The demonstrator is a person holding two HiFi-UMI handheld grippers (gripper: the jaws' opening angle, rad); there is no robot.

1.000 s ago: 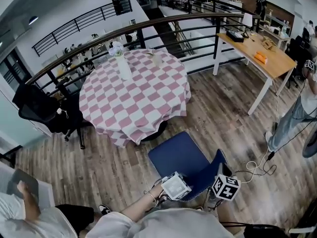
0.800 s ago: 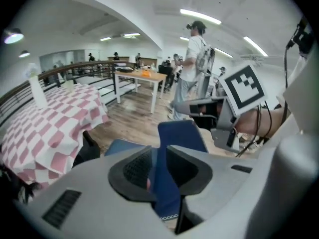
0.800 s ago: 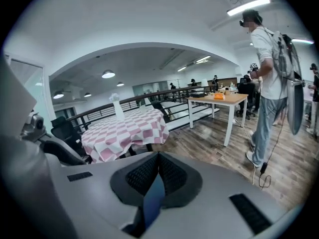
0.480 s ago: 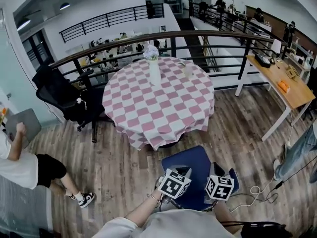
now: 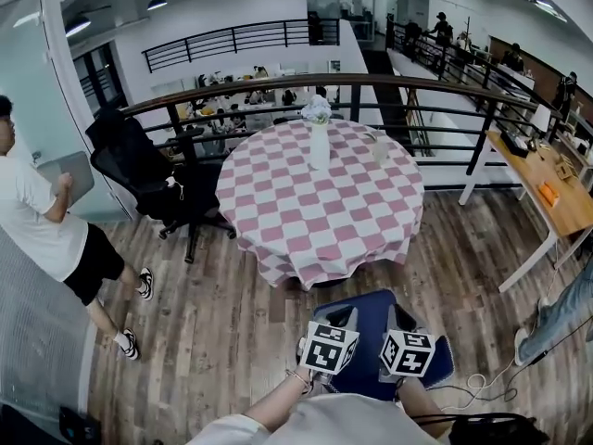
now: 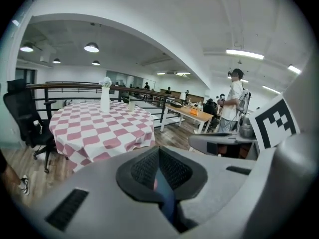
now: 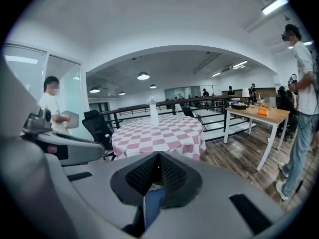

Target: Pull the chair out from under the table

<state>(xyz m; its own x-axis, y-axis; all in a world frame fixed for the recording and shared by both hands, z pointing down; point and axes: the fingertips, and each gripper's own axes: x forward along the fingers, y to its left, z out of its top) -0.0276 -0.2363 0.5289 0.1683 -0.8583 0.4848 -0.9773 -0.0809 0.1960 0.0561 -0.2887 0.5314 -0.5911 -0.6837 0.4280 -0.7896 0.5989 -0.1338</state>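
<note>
Head view: the round table (image 5: 320, 202) in its pink-and-white checked cloth takes up the middle of the wooden floor. The blue chair (image 5: 371, 306) stands just on your side of it, its seat clear of the cloth's hem. Your left gripper (image 5: 339, 323) and right gripper (image 5: 398, 323) sit side by side on the chair, each with its jaws pinched tight on blue fabric. A white vase (image 5: 319, 143) stands upright on the table.

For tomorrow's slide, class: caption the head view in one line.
Left gripper and right gripper, both shut on the blue chair, before the pink-checked round table.
</note>
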